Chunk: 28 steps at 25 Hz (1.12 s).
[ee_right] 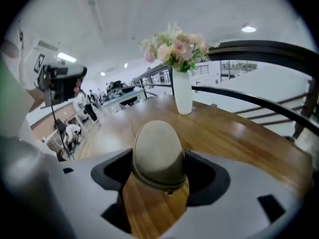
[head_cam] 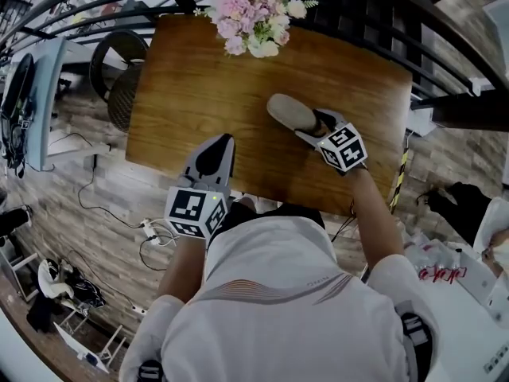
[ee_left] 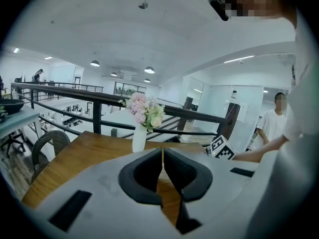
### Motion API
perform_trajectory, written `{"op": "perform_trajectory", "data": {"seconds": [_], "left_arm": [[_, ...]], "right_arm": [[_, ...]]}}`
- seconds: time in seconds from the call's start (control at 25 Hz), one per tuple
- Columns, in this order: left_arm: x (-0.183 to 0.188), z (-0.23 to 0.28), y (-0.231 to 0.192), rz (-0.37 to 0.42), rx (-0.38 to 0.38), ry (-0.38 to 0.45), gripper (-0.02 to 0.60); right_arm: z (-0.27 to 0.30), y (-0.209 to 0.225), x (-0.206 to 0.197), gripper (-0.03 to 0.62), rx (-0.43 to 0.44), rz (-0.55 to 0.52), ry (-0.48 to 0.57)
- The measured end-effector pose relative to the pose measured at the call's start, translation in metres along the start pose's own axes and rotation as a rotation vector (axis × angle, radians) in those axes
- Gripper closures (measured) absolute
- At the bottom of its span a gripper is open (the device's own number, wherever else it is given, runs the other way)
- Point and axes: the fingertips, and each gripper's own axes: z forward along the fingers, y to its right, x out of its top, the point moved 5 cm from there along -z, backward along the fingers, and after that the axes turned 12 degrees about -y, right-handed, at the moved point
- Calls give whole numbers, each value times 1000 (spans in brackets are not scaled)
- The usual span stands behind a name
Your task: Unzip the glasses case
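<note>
Centrally, a beige, oval, hard-shelled glasses case is shown lying on a rectangular table of brown wood, towards the table's right half and well inside its edges. A darker seam is seen running round the case's near end in the right gripper view, and the case is closed there. A small dark nub is visible at the bottom middle of that seam; whether it is the zip pull cannot be told.

The near end of the case is taken between the jaws of the right gripper. The jaws are spread wide, and their dark pads are pressed against the case's two sides.

The left gripper is held over the near edge of the table, apart from the case and to its left. Its jaws are pressed together with nothing between them; only a thin slit of table wood is seen through them in the left gripper view.

At the far edge of the table a white vase of pink and cream flowers is set upright, well apart from the case. A dark woven chair is placed just beside the table's left end. A black metal railing is seen beyond the table.
</note>
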Motion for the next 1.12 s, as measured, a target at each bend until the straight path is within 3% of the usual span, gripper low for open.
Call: {"op": "perform_trajectory", "data": {"seconds": [0.16,0.28,0.48,0.64,0.76,0.96,1.12], "left_arm": [[7,4,1,1,-31,15,558],[13,5,0,-2,-56,36,558],[29,3,2,5,-107,80,558],[46,-5,7,31,-135,134,558],[53,-7,10,41,-162,160,558],[53,-9,7,15,-195,162,558],[52,-14,4,12,-195,161,558]], "right_arm": [[-31,-11,15,218,108,234,182],[-58,-23,30,218,194,340,303],[-110,-46,56,218,295,395,486],[-149,-66,70,220,313,391,591],[-164,-77,77,226,323,431,647],[-161,-89,79,235,451,590,726],[-160,-91,76,248,439,613,735]]}}
